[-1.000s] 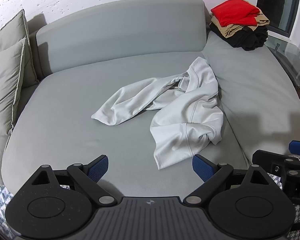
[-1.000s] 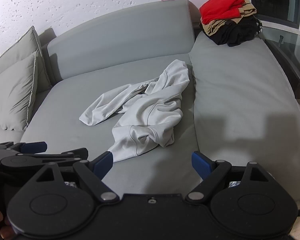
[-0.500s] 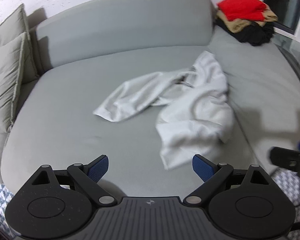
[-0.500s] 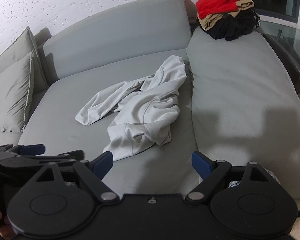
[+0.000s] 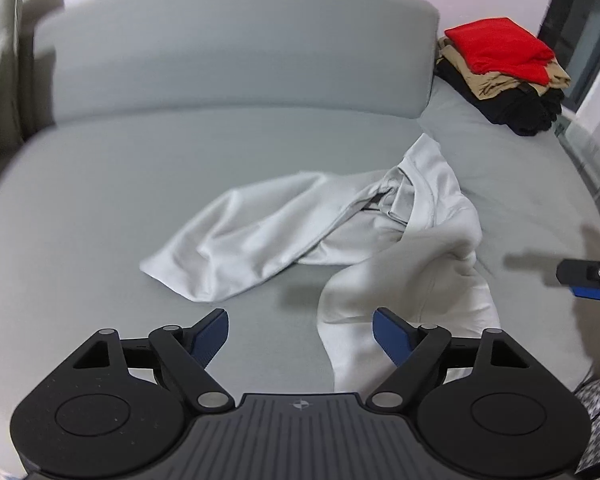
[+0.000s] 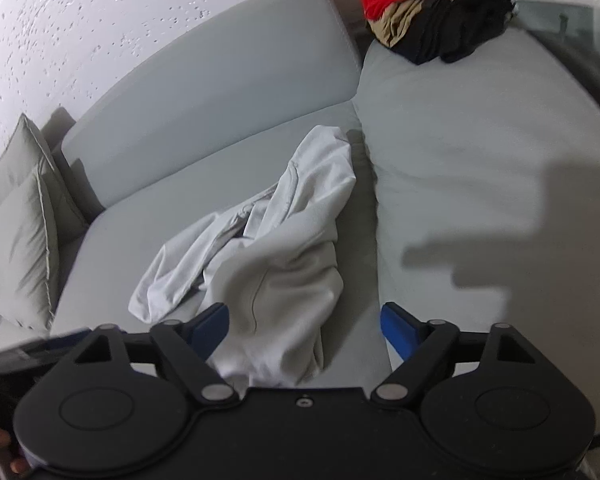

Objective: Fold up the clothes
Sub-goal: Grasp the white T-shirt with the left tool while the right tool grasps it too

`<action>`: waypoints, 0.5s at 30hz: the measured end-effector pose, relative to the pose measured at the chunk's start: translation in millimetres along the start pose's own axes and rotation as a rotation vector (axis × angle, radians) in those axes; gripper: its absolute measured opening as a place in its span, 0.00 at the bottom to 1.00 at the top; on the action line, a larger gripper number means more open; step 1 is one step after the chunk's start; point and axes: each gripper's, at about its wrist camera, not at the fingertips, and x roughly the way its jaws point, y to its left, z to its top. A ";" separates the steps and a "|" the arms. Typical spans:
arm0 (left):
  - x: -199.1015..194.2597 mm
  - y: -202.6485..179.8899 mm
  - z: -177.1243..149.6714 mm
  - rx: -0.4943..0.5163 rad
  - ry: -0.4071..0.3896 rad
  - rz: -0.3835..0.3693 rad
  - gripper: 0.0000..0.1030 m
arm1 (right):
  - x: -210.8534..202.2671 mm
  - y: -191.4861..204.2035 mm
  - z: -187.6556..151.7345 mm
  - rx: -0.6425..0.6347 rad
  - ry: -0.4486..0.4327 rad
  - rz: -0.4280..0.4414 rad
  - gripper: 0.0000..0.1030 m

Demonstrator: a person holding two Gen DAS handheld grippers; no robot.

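Observation:
A crumpled pale grey garment [image 5: 360, 248] [image 6: 276, 264] lies on the grey sofa seat [image 5: 140, 184] [image 6: 480, 152], one long part stretched to the left. My left gripper [image 5: 300, 334] hovers over the garment's near hem; its jaws are closing, the blue pads are apart and press on nothing. My right gripper [image 6: 304, 330] hangs above the garment's near bunch; its jaws are closing too, cloth lies below and between the pads, not pinched. The right gripper's tip [image 5: 588, 276] shows at the right edge of the left wrist view.
A pile of folded clothes, red on tan on black [image 5: 504, 72] [image 6: 432, 8], sits at the sofa's far right corner. Grey cushions [image 6: 24, 248] lean at the left end. The backrest [image 5: 236, 52] curves behind. A seam between seat cushions [image 6: 372, 208] runs beside the garment.
Both grippers have come forward and down toward the garment, which now fills more of each view. Their blue pads stand somewhat closer together than before. The garment has not moved.

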 end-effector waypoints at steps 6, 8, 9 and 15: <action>39.8 12.5 2.5 -0.017 0.023 -0.082 0.84 | 37.8 -12.6 38.3 0.054 0.015 0.098 0.43; 54.9 4.4 6.9 0.028 0.018 -0.098 0.85 | 56.7 -7.5 54.8 0.049 0.028 0.102 0.44; 63.2 -0.4 8.2 0.060 0.019 -0.108 0.85 | 66.6 -4.6 62.6 0.045 0.035 0.100 0.44; 109.2 -16.9 1.5 0.154 0.101 -0.156 0.80 | 128.9 16.0 91.9 0.009 0.079 0.001 0.54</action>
